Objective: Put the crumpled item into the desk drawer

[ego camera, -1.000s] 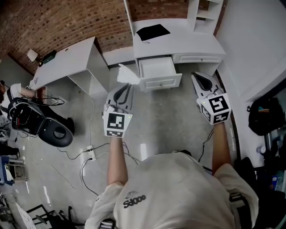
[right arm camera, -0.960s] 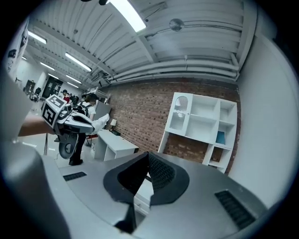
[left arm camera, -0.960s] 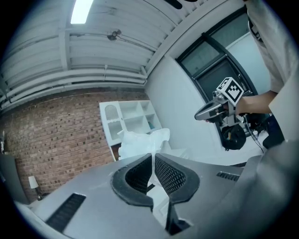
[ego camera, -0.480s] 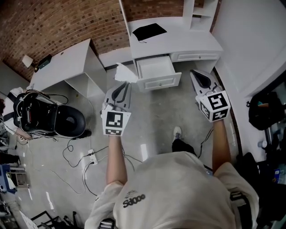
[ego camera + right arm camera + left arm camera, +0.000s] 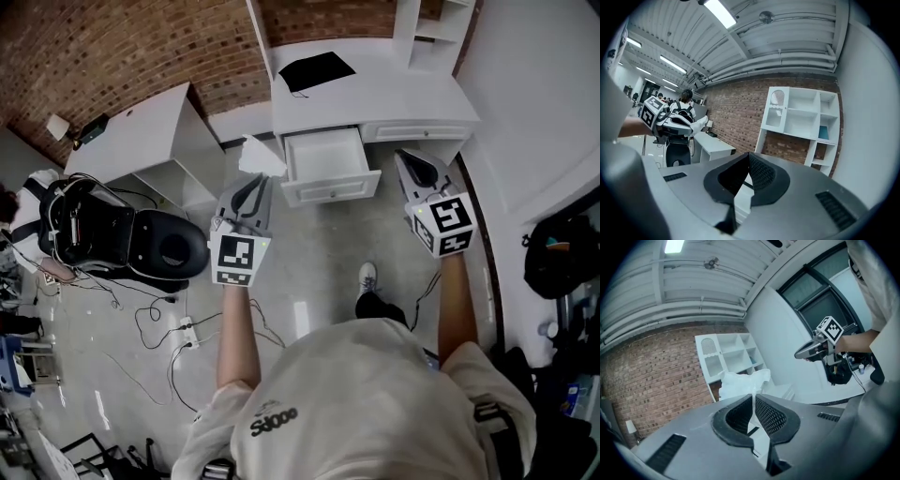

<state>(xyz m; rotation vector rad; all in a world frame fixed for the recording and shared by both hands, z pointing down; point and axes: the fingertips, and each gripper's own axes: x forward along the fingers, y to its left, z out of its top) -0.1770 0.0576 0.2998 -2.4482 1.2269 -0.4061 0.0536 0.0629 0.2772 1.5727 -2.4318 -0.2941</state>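
Note:
The crumpled white item (image 5: 261,156) sticks out of my left gripper (image 5: 251,184), whose jaws are shut on it. It hangs over the floor just left of the open desk drawer (image 5: 323,153). In the left gripper view the same white item (image 5: 740,379) bulges beyond the closed pads of the left gripper (image 5: 753,398). My right gripper (image 5: 412,163) is held level to the right of the drawer, in front of the white desk (image 5: 375,94). In the right gripper view the right gripper (image 5: 748,158) has its jaws together with nothing in them.
A black flat thing (image 5: 317,70) lies on the desk top. A second white desk (image 5: 131,131) stands at the left, with a black office chair and bag (image 5: 122,239) before it. Cables and a power strip (image 5: 187,328) trail on the floor. Brick wall behind.
Both grippers have moved forward toward the desk, the white item still in the left one. The drawer now sits closer to them, and the black chair has come further into view at the left.

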